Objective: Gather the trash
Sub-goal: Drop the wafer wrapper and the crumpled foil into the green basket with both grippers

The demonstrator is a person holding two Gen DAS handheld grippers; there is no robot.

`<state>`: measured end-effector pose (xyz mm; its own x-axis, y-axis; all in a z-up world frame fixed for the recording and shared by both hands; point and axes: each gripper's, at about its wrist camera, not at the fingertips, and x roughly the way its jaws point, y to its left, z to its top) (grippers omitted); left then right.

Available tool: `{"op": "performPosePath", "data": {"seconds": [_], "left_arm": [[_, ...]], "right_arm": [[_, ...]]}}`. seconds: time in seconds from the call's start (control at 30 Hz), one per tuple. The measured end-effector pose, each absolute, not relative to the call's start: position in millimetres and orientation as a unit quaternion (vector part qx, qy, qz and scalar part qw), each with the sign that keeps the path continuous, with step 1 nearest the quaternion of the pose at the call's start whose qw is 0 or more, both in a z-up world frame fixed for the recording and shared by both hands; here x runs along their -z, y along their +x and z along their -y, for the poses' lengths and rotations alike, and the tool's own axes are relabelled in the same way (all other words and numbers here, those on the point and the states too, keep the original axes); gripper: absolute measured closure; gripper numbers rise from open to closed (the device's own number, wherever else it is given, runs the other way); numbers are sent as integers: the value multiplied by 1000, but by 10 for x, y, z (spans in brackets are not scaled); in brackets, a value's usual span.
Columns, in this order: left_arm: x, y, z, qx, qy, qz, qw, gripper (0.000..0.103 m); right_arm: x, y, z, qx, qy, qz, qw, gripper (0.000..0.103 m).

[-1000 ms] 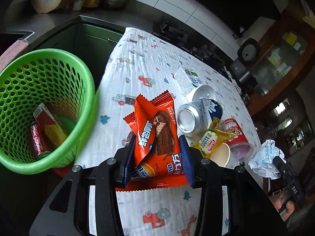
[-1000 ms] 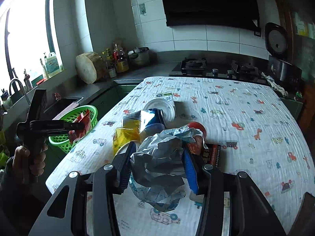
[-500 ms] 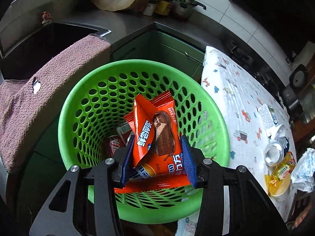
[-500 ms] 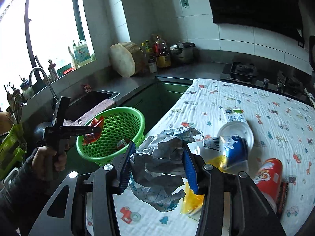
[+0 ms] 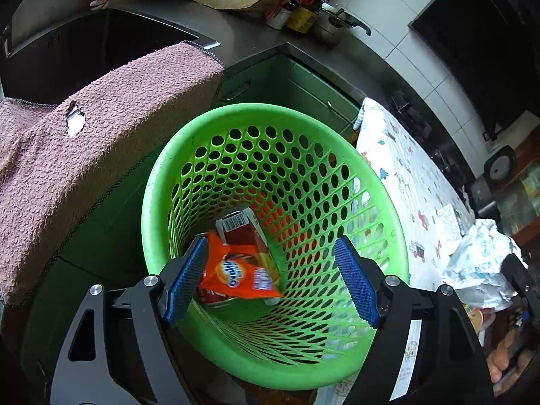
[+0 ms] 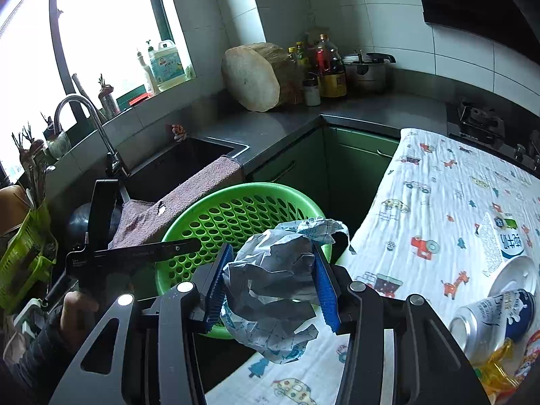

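Observation:
My left gripper [image 5: 270, 280] is open and empty over the green perforated basket [image 5: 158, 202]. The orange snack wrapper [image 5: 236, 275] lies inside at the bottom, on a red carton [image 5: 241, 227]. My right gripper [image 6: 270, 287] is shut on a crumpled white paper ball [image 6: 280, 270] and holds it over the table's left edge, just right of the basket [image 6: 209, 209]. The left gripper shows in the right wrist view [image 6: 141, 253] above the basket's near left rim. The paper ball also shows in the left wrist view [image 5: 479, 263].
The table with a printed cloth [image 6: 438, 195] carries a silver can [image 6: 489, 317], a white milk carton [image 6: 503, 239], a white lid [image 6: 516, 276] and a yellow wrapper [image 6: 496, 368]. A pink towel [image 5: 84, 141] hangs over the sink edge left of the basket. Green cabinets [image 6: 354, 165] stand behind.
My left gripper has opened and the orange wrapper has dropped into the basket. My right gripper with the paper ball has moved left, closer to the basket.

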<state>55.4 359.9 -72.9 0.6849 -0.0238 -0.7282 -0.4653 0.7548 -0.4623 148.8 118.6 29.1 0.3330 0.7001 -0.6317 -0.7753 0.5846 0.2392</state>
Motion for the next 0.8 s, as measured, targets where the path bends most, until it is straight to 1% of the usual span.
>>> {"op": "performPosePath", "data": {"seconds": [0.07,0.33,0.43,0.47,0.5,0.53,0.57,0.67,0.8], "left_arm": [[701,504,-3624,-129,-329,-368,860,25],[559,317,-3704,-138,-326,-345,869,24],[498,264,-3728,-144,-323,-338,872,24],[480,252,-3741,-145,-324,-336,872,24],[464,242,-3746,-146,-325,-334,873,24],[452,231,-3754,-147,-326,-332,873,24],[440,225,-3757,-147,-327,-331,873,24],[422,211,-3751,-147,-329,-329,873,24],[398,201,-3693,-146,-324,-329,875,23]], "right_arm": [[-258,1526,-1297,-457,-48,-364,810,57],[-65,1649,-1663,-474,-17,-399,784,57],[17,1661,-1736,-480,-11,-410,775,54],[35,1663,-1747,-482,-9,-412,773,49],[49,1663,-1754,-485,-7,-412,771,41],[57,1663,-1756,-485,-5,-412,772,37],[61,1662,-1752,-484,-3,-410,773,35],[66,1647,-1726,-486,0,-408,773,35],[17,1608,-1549,-479,2,-400,781,25]]}}
